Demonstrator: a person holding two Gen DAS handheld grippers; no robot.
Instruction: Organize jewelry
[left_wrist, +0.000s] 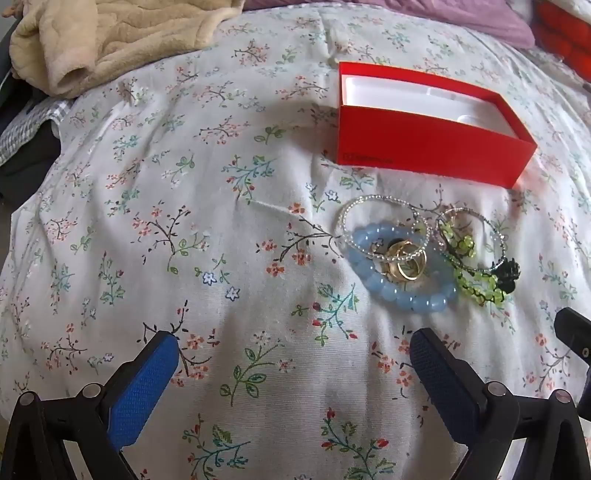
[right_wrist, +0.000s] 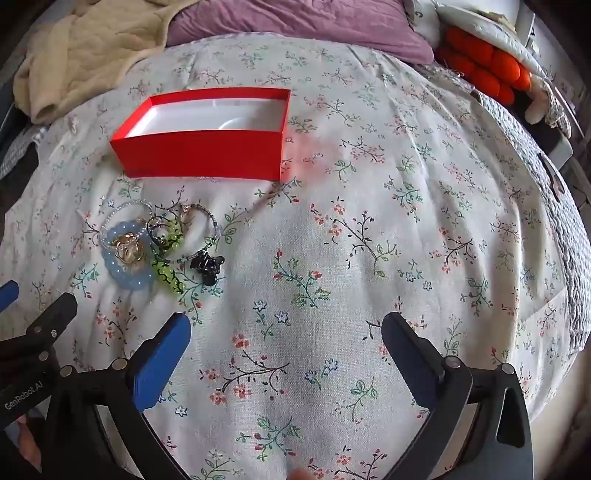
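Jewelry: pile (left_wrist: 424, 254) is lying on the floral bed cover (left_wrist: 184, 221), just in front of the red box (left_wrist: 432, 155), not touching my tongs.
Pile: blue bead bracelet (left_wrist: 402, 291) is circling gold rings (left_wrist: 404, 264); clear bead bangle (left_wrist: 384, 229), green beads (left_wrist: 476, 284) and black charm (left_wrist: 509, 275) are tangling alongside.
Box: I am seeing it open, white inside.
Left tongs (left_wrist: 295, 354): I am holding them wide open, gripping nothing.
Right tongs (right_wrist: 286, 332): I am holding them wide open too, empty, right of the pile.
Back: beige blanket (right_wrist: 81, 51) is bunching at the bed's far edge.

One red box (left_wrist: 432, 155), one blue bead bracelet (left_wrist: 399, 291), one green bead bracelet (left_wrist: 476, 288), one black charm (right_wrist: 207, 266).
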